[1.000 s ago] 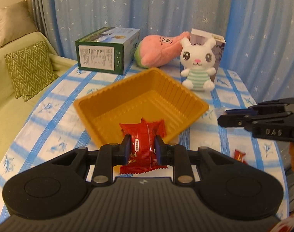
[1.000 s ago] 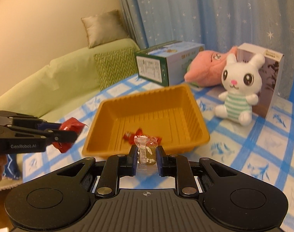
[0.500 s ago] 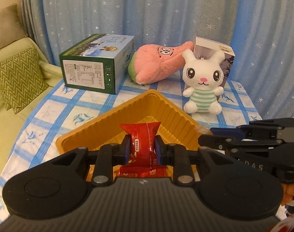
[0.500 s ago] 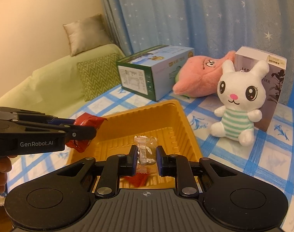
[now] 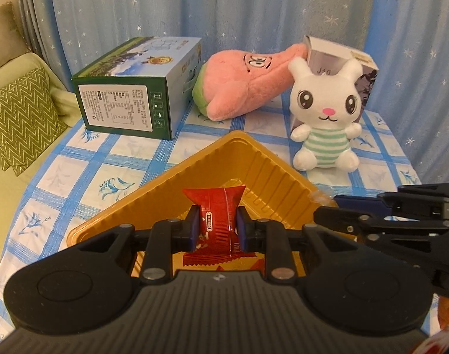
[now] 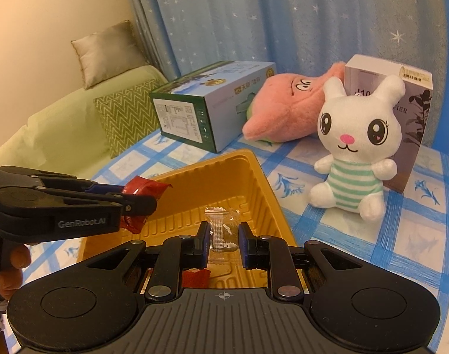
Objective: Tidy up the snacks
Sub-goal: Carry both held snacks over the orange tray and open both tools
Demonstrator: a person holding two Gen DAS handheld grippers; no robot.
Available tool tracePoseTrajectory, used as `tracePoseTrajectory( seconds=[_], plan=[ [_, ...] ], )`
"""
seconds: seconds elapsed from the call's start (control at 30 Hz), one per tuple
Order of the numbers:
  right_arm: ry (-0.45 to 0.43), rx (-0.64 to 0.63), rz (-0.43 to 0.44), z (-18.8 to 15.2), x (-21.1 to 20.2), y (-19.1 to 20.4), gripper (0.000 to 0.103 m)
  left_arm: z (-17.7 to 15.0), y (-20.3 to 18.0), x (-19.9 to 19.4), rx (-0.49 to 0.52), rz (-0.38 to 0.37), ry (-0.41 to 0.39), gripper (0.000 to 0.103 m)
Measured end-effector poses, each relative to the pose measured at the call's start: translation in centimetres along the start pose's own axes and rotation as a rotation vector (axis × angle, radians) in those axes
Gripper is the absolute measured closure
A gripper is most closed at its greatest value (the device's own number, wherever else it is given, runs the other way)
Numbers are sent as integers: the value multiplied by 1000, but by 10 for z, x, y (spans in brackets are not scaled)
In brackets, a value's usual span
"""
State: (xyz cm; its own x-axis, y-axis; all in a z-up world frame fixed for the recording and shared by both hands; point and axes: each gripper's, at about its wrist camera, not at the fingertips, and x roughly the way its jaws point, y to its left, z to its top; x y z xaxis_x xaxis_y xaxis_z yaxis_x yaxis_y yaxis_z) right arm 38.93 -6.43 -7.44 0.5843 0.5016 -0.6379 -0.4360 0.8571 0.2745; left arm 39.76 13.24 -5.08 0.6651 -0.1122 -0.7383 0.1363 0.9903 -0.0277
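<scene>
Left wrist view: left hand-held gripper (image 5: 218, 230) pinching a red snack packet (image 5: 217, 221), poised over the near corner of the orange tray (image 5: 271, 174). Right wrist view: right hand-held gripper (image 6: 223, 236) clamped on a clear-wrapped candy (image 6: 223, 230), hanging above the tray floor, with one red snack (image 6: 196, 277) lying in the tray just beneath. Both hand-held grippers crowded close over the same tray on the checked desk (image 5: 77, 177). Risks from here, by judgement: fingers clashing if both drop in together; a light tray nudged or tipped by a low finger; crinkly wrapper clinging to a pad on release; packet let go too near the rim and sliding out onto the cloth. White bunny plush (image 6: 357, 147) just beyond, within knocking range of a wide swing.
</scene>
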Motion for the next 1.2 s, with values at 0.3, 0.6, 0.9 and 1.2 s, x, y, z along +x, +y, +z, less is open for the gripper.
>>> tracePoseTrajectory(
  seconds=[0.3,0.6,0.9,1.2],
  plan=[
    [0,21,-13,1,7,-3,82,1,4,25,11,14,44,79],
    [0,22,-14,1,10,-3,82,-4,17,34,-3,41,63,73],
    [22,8,-1,0,22,2,82,-12,38,27,-32,55,72,73],
    [46,4,18,0,42,10,82,-18,48,24,-56,51,75,74]
  ],
)
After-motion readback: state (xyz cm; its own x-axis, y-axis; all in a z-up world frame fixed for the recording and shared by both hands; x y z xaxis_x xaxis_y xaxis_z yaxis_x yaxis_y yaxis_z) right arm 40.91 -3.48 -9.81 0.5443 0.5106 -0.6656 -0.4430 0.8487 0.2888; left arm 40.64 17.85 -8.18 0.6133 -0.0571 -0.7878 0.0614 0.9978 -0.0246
